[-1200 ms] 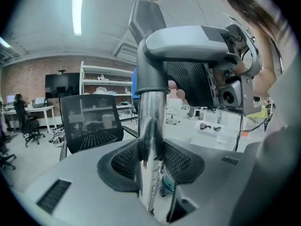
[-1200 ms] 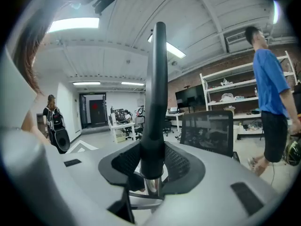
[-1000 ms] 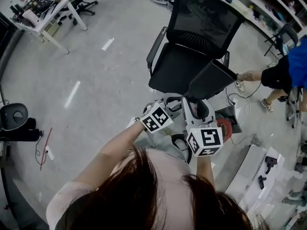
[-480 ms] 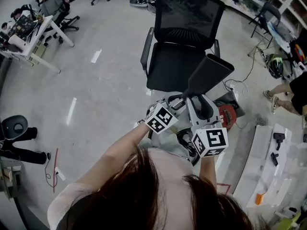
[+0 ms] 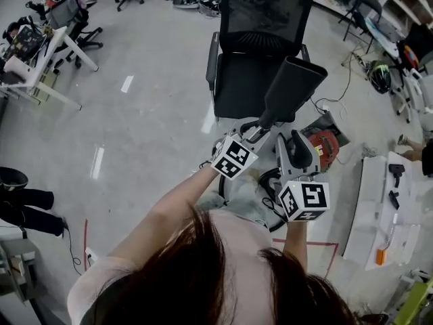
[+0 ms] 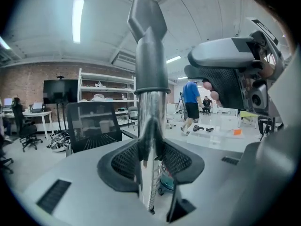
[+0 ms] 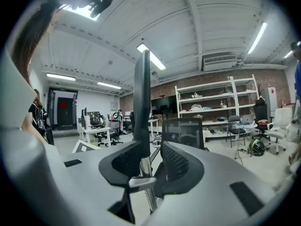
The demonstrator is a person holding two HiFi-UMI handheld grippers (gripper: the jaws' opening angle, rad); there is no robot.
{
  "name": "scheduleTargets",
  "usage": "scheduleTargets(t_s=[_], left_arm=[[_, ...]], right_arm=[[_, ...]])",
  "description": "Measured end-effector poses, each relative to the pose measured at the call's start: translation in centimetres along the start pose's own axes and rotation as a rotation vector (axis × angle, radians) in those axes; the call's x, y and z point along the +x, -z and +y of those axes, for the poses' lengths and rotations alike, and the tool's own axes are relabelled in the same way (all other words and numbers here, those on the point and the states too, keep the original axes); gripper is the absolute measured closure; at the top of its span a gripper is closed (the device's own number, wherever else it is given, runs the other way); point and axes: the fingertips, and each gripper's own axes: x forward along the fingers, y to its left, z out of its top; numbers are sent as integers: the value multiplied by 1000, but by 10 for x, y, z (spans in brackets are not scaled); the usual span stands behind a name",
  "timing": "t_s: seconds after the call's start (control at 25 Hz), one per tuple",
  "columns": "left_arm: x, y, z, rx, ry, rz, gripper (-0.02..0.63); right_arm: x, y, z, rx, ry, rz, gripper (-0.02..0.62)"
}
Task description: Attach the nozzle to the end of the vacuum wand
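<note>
Currently I am clenching my left gripper (image 6: 150, 160) and right gripper (image 7: 146, 163) on the chrome vacuum wand (image 6: 151, 108). The dark nozzle (image 6: 148, 36) is sitting atop it at twelve o'clock. Pushing straight along its axis should seat it.

The person has dark brown hair (image 5: 203, 276) and wears a pale, short-sleeved top (image 5: 237, 239). The left gripper (image 6: 151, 149) and right gripper (image 7: 149, 161) are light grey, with black mesh-textured pads (image 6: 123, 160) and cubes (image 5: 235, 157) bearing black-and-white square markers.
</note>
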Motion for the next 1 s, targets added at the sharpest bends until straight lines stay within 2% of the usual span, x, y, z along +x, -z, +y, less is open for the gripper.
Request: scheduleTargets(t_s=[0.28, 0.52, 0.8, 1.0], left_arm=[[-31, 8, -6, 7, 38, -15, 449], [-51, 11, -8, 11, 53, -22, 449], [-57, 12, -14, 3, 36, -24, 451], [-50, 11, -16, 4, 19, -28, 450]], right_arm=[[-39, 9, 47, 17, 98, -10, 469], [-64, 10, 78, 87, 126, -21, 473], [-87, 16, 72, 94, 181, -2, 519], [-93, 19, 56, 103, 190, 1, 535]])
